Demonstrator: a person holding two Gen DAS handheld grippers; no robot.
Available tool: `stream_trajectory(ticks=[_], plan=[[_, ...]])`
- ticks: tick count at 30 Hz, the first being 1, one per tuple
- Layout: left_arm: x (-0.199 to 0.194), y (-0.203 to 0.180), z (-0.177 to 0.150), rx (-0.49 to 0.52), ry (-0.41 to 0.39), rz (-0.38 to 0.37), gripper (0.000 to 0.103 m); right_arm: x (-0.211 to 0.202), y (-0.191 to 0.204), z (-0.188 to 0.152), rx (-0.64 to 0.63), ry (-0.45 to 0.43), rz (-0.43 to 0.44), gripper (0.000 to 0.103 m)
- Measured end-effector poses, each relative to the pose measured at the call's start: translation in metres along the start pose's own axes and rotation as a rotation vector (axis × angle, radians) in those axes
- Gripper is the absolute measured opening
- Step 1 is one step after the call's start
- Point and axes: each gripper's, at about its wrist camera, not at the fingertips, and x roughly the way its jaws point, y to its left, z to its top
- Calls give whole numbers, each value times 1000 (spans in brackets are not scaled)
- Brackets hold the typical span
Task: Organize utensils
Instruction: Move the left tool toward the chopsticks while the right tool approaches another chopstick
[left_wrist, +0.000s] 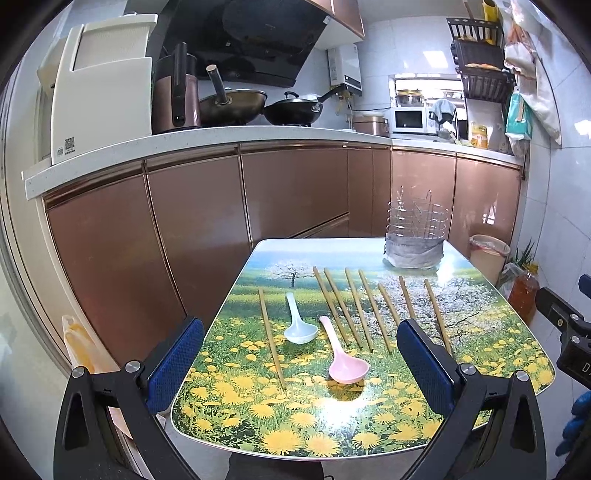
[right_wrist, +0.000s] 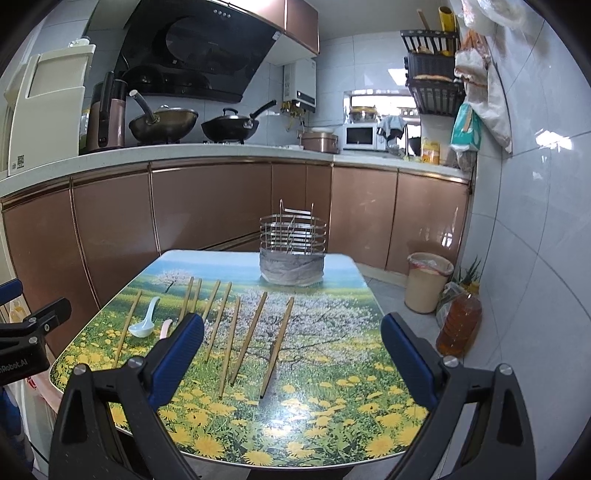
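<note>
Several wooden chopsticks (left_wrist: 354, 308) lie in a row on the flower-print table (left_wrist: 295, 424), with one more chopstick (left_wrist: 271, 338) apart at the left. A white spoon (left_wrist: 298, 326) and a pink spoon (left_wrist: 343, 356) lie between them. A wire utensil holder (left_wrist: 415, 236) stands at the table's far right. My left gripper (left_wrist: 299, 354) is open and empty above the table's near edge. In the right wrist view the chopsticks (right_wrist: 251, 339), the white spoon (right_wrist: 144, 321), the pink spoon's handle (right_wrist: 165, 328) and the holder (right_wrist: 292, 245) show. My right gripper (right_wrist: 291, 345) is open and empty.
Kitchen cabinets (left_wrist: 199, 229) and a counter with woks (left_wrist: 291, 109) run behind the table. A bin (right_wrist: 428, 282) and an oil bottle (right_wrist: 460, 323) stand on the floor by the right wall. The other gripper's body shows at the right edge in the left wrist view (left_wrist: 569, 332).
</note>
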Motion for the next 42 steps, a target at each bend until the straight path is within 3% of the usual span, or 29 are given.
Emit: stream_trajectory(ticks=[4,7,12,19,23,28,32,34,36,39,42], plan=[[4,8,12,-12,-3,18,103,9,-7,5,2,29,-2,98],[7,26,38,-40,-2,14,103,11,-17,24,-6,20,-2,98],[16,54,101,-34,12,6,103,6,-32,79,-6,-41,19,98],[43,66,166,-50,59,-37,103,15,-34,159,-27,-84,93,96],[68,67,181,-52,109,-36,103,41,-29,184,-45,-53,131,96],[124,68,182,-53,239,-20,102,88,-25,187,-44,40,163,95],[172,65,171,-57,337,-50,90,135,-25,173,-14,146,202,93],[197,62,165,-62,391,-71,81,156,-25,164,-1,193,222,90],[218,57,159,-66,439,-87,75,173,-21,156,3,236,246,78],[253,49,146,-72,522,-119,65,202,-14,141,2,313,274,50],[287,41,134,-82,608,-138,63,224,-9,128,7,375,290,40]])
